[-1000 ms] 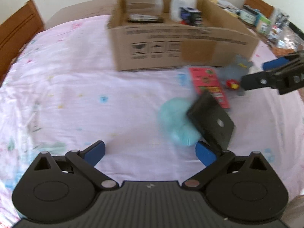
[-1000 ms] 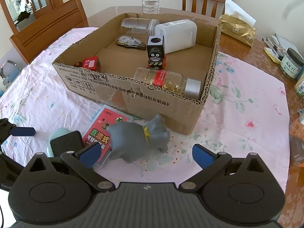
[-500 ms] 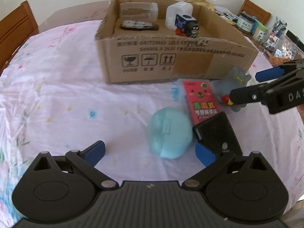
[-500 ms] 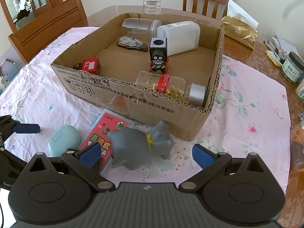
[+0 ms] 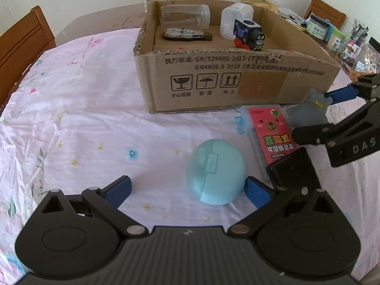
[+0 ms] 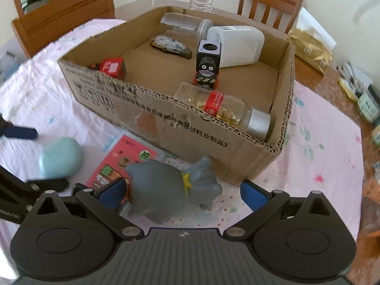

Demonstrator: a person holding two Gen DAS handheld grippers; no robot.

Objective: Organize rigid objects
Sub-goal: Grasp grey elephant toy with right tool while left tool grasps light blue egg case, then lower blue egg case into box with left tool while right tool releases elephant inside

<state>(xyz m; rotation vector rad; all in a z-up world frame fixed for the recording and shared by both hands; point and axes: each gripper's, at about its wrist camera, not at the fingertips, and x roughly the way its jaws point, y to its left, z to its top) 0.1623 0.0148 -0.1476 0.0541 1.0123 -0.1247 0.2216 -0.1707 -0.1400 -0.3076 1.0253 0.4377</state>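
Note:
A cardboard box (image 5: 237, 80) (image 6: 190, 123) stands on the pink tablecloth with several items inside. In front of it lie a light blue egg-shaped case (image 5: 215, 171) (image 6: 60, 156), a red card pack (image 5: 273, 133) (image 6: 123, 163), a black flat object (image 5: 294, 171) and a grey toy animal (image 6: 171, 185) (image 5: 306, 114). My left gripper (image 5: 187, 187) is open, with the blue case between its fingers. My right gripper (image 6: 182, 192) is open around the grey toy, and it also shows in the left wrist view (image 5: 332, 116).
In the box are a clear jar (image 6: 185, 25), a white container (image 6: 235, 45), a toy train (image 6: 207, 66), a pill bottle (image 6: 223, 106) and a red toy (image 6: 112, 67). Wooden chairs (image 6: 61, 16) surround the table. Jars and clutter (image 5: 337, 33) sit at the right.
My left gripper has moved forward, so the blue case now lies between its fingers. The black flat object has settled flat. My right gripper has closed in on the grey toy.

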